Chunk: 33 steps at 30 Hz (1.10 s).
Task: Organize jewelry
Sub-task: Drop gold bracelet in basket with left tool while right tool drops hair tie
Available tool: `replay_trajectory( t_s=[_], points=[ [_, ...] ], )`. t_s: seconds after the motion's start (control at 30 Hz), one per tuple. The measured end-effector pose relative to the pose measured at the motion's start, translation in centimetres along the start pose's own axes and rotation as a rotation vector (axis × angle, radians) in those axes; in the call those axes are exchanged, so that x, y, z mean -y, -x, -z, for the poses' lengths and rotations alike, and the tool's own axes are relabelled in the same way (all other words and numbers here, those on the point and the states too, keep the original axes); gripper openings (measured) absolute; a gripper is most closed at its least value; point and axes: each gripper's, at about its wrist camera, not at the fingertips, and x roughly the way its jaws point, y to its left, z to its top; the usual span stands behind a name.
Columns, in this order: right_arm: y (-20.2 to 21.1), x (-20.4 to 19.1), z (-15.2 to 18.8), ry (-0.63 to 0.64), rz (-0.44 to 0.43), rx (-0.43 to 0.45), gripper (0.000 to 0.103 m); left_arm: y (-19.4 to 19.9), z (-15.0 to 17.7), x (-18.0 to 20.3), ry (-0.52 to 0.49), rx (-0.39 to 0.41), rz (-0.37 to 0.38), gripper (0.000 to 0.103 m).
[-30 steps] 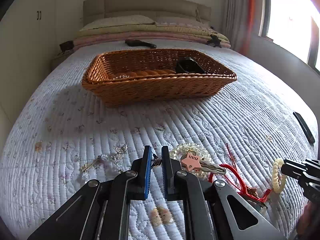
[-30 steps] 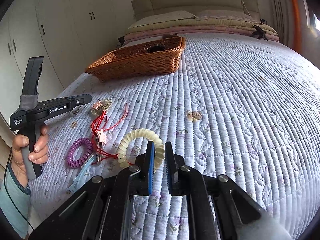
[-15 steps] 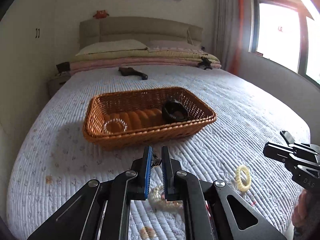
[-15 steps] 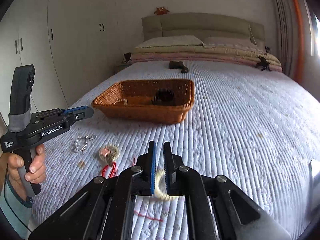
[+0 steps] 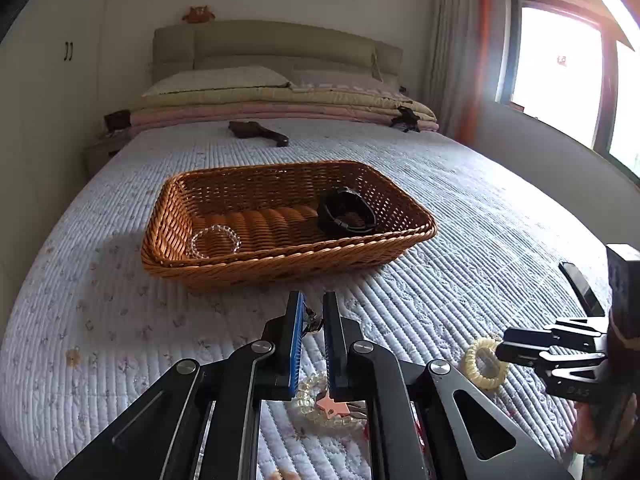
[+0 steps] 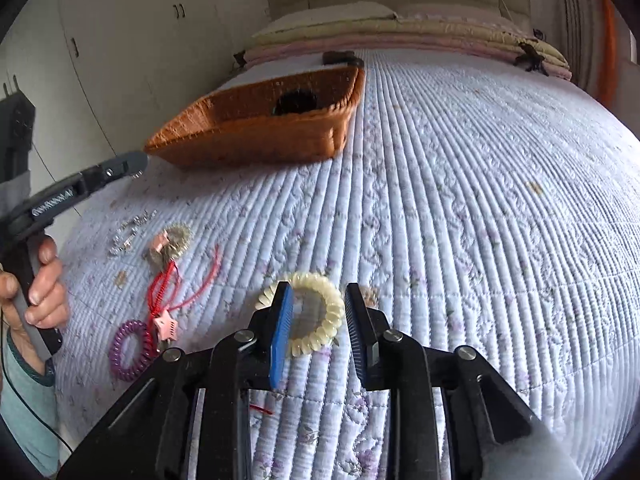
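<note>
Left tool pinches a small metal trinket; right tool opens over cream coil band.

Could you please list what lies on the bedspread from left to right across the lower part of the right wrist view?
Purple coil hair tie → pink star clip on the red cord → cream coil hair tie, between the opening jaws of the right gripper.

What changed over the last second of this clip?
The left gripper rose off the bed with a small chain piece pinched in its jaws, now facing the basket. The right gripper has its jaws opening around the cream hair tie. Basket contents unchanged.
</note>
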Motion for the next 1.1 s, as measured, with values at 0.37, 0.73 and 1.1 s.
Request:
replay_trajectory(
  t_s=[0.37,0.73,1.1],
  points=[
    [-0.3,-4.9,-4.4,0.145,0.055,0.061,0.013,1.2,-2.2,-2.1,0.014,0.032,-0.009,0.010],
    [-5.7,-8.1,-19.1,0.068,-0.009,0.145,0.012,-6.1,-8.8,-6.9,0.139,-0.004,0.049,0.010],
    [-12.9,-8.6,-18.3,0.052,0.043,0.056,0.013,-11.8,-7.9,-9.0,0.191,-0.097,0.072,0.010]
  ],
)
